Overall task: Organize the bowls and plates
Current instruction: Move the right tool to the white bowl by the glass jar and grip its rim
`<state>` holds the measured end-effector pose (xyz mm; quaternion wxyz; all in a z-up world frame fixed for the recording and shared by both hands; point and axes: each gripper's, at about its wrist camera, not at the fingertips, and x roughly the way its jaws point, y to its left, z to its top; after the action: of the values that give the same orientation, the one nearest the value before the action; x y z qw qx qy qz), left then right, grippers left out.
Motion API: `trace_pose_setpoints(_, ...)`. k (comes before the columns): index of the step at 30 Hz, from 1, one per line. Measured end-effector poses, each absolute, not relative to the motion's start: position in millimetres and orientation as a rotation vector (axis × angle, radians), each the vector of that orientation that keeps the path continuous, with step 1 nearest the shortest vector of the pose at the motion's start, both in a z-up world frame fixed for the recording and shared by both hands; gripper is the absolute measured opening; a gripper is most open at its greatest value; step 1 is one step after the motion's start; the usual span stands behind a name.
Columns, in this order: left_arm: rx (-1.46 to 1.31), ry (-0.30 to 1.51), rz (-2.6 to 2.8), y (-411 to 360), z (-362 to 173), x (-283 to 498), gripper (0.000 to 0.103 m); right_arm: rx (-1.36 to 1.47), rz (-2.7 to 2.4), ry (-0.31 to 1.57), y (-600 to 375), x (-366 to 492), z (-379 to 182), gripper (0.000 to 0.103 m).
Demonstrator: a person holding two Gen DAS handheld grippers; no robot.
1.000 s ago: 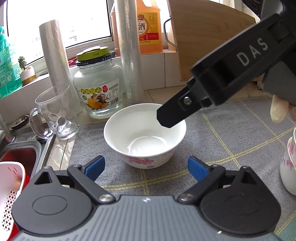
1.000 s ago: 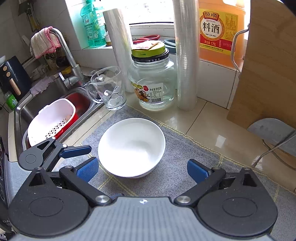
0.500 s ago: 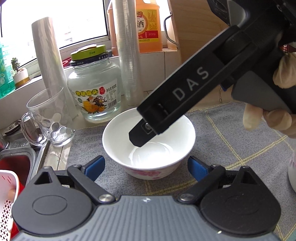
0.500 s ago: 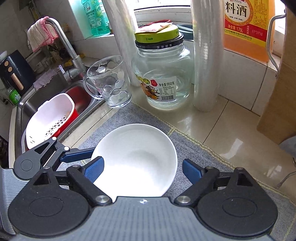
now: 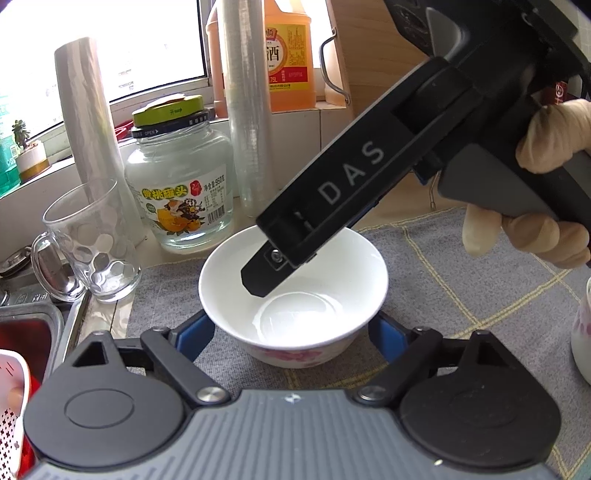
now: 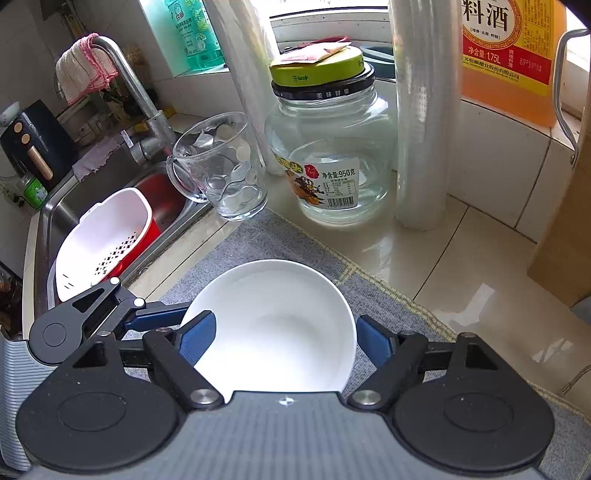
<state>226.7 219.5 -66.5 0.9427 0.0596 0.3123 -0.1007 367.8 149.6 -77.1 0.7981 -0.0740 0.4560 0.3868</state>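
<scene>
Surface: a grey checked mat [image 6: 388,306] lies on a glossy tiled counter [image 6: 461,251], with a steel sink [image 6: 92,192] at its left edge.
Bowl: a white bowl [image 5: 295,295] with a pink flower print stands upright on the mat, between both pairs of blue pads.
Left gripper: the left gripper [image 5: 291,336] straddles the bowl's near side, its jaws closing; whether the pads press the wall I cannot tell.
Right gripper: the right gripper [image 6: 284,336] straddles the rim from above, its jaws closing; contact cannot be told.
Left view only: the right tool's black finger dips into the bowl, a gloved hand [image 5: 535,206] holds its grip, and a second flowered dish [image 5: 583,332] shows at the right edge.
Right view only: a white colander [image 6: 107,240] over a red basin in the sink, and a tap [image 6: 136,99] with a cloth draped over it.
Beyond the mat: a glass mug [image 6: 225,170], a glass jar [image 6: 328,158] with a green lid, and two film rolls [image 6: 424,122].
Windowsill: an orange cooking-wine jug [image 6: 509,51] and a green bottle [image 6: 192,33].
</scene>
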Motion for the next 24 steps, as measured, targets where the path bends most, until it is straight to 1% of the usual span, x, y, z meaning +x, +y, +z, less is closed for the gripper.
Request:
trace_pose_setpoints(10, 0.116, 0.637, -0.212, 220.5, -66.7, 227.4, 0.089, -0.167, 0.844, 0.984, 153.5, 371.2, -81.8, 0.084)
trace_pose_setpoints(24, 0.118, 0.651, -0.214, 220.0, -64.7, 226.5, 0.089, -0.166, 0.858, 0.991, 156.2, 371.9, -80.2, 0.083)
